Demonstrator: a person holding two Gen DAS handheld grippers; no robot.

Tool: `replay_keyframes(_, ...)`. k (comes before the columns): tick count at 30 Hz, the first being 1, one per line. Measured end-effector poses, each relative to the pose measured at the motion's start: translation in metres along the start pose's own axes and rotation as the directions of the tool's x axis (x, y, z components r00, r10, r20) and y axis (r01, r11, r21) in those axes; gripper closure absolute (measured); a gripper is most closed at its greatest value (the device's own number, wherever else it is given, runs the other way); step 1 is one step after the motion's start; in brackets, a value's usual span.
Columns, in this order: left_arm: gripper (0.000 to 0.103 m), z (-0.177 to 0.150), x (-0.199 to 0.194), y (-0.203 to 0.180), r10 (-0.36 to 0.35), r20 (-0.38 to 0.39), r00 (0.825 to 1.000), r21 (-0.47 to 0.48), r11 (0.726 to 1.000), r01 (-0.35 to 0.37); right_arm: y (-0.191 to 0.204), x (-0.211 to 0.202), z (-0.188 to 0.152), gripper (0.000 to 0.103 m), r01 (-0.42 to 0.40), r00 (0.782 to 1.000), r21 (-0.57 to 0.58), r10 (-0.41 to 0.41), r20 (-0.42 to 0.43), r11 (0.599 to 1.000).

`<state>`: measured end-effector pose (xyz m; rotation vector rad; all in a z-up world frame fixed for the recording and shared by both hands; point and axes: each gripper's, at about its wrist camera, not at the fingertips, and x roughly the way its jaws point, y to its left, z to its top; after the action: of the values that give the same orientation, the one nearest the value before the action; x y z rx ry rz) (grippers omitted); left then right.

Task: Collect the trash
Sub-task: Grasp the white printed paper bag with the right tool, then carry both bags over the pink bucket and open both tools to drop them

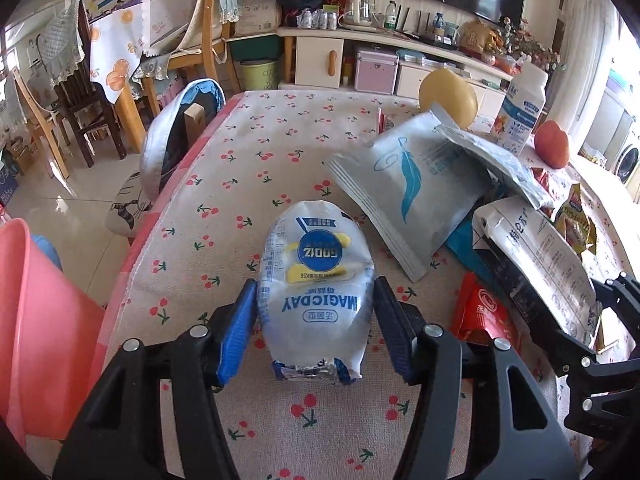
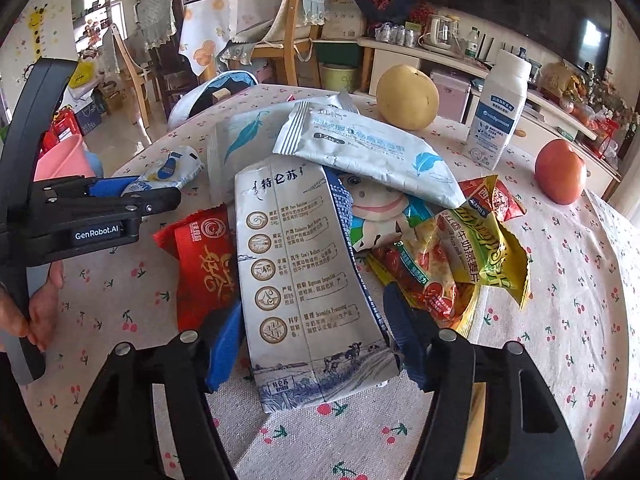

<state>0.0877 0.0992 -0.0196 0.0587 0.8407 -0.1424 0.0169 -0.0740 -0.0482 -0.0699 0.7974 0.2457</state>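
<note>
The left gripper point(image 1: 315, 322) squeezes the white milk pouch point(image 1: 316, 280), which lies flat, pointing straight away. The right gripper point(image 2: 314, 340) squeezes the flat milk carton point(image 2: 304, 280), also pointing away.

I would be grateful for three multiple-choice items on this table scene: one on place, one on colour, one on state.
1. Where does the tomato sit?
A. on the cloth, right of the bottle
B. in the pink bin
C. on the carton

2. What colour are the pads of the right tool?
A. green
B. blue
C. white

3. How does the left tool stand?
A. wide open over bare cloth
B. out of view
C. closed on the white pouch

Answers: 1 A, it stands alone on cloth; 2 B, both pads show blue; 3 C, both pads press its sides.
</note>
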Motion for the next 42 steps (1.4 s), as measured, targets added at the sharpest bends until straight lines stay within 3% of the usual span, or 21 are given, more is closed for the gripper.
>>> replay_keyframes(27, 0.044, -0.003, -0.064, 0.044, 0.041, 0.19, 0.981, -0.094, 0.995, -0.023, 0.054, -0.061, -0.01, 0.043, -0.021, 0.993, -0.012, 0.022, 0.114, 1.0)
replay_keyframes(34, 0.044, -0.005, -0.088, 0.073, 0.094, 0.254, 0.963, -0.181, 0.982, -0.049, 0.083, -0.072, 0.01, 0.043, -0.067, 0.987, -0.044, 0.072, 0.143, 0.997)
replay_keyframes(42, 0.044, -0.011, -0.115, 0.132, 0.247, 0.296, 0.923, -0.35, 0.927, -0.136, 0.14, -0.074, 0.047, 0.043, -0.162, 0.968, -0.111, 0.179, 0.174, 0.981)
